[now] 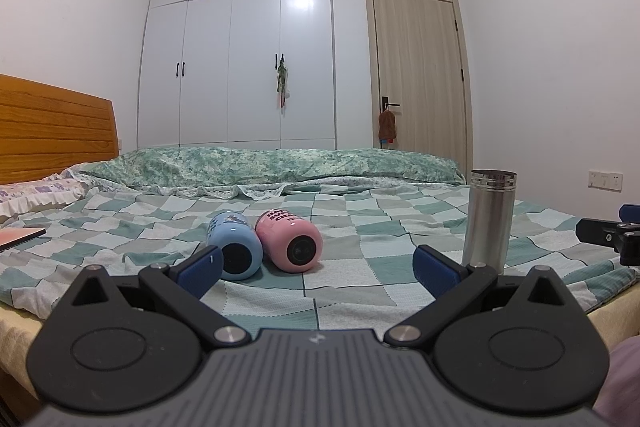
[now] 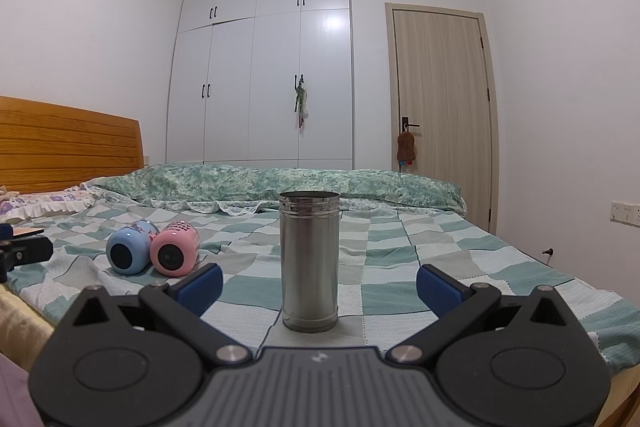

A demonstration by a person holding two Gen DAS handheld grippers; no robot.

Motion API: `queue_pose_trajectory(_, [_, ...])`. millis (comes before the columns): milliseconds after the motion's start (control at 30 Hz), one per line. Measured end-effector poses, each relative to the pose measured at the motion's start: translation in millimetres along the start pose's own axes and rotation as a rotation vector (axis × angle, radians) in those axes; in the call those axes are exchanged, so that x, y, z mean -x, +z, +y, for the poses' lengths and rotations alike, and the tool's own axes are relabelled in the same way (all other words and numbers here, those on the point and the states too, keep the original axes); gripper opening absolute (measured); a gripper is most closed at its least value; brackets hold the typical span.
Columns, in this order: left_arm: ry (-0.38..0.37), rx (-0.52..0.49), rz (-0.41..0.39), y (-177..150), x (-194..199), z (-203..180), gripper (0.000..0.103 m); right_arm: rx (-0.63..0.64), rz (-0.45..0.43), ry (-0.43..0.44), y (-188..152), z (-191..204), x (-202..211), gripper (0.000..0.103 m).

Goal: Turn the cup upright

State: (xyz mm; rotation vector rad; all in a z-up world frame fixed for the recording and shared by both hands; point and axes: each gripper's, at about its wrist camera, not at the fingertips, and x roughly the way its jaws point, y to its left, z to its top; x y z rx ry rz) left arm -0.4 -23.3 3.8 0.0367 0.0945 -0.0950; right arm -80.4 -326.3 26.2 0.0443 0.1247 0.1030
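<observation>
Steel cup (image 2: 309, 261): upright, open-mouthed, on checked bedspread (image 2: 400, 291). Blue cup (image 1: 236, 247), pink cup (image 1: 292, 241): on sides, touching. Left gripper (image 1: 316, 269), right gripper (image 2: 319, 285): 2 fingers spread, holding nothing.

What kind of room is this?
A bedroom, most likely: a bed with a wooden headboard, a tall white wardrobe and a closed door.

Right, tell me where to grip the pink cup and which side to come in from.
Grip the pink cup across its round body, just behind the base that faces the left gripper. It lies on its side on the bed, pressed against the blue cup on its left, so level fingers would probably foul. Coming from above, one finger over the top and one at the free right flank, looks safer.
</observation>
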Motion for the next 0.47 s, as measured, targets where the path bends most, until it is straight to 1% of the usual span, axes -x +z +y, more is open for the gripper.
queue_pose_trajectory(467, [0.000,0.002,-0.006,0.3,0.2,1.1,0.103,0.001,0.000,0.000,-0.1,0.2,0.1,0.103])
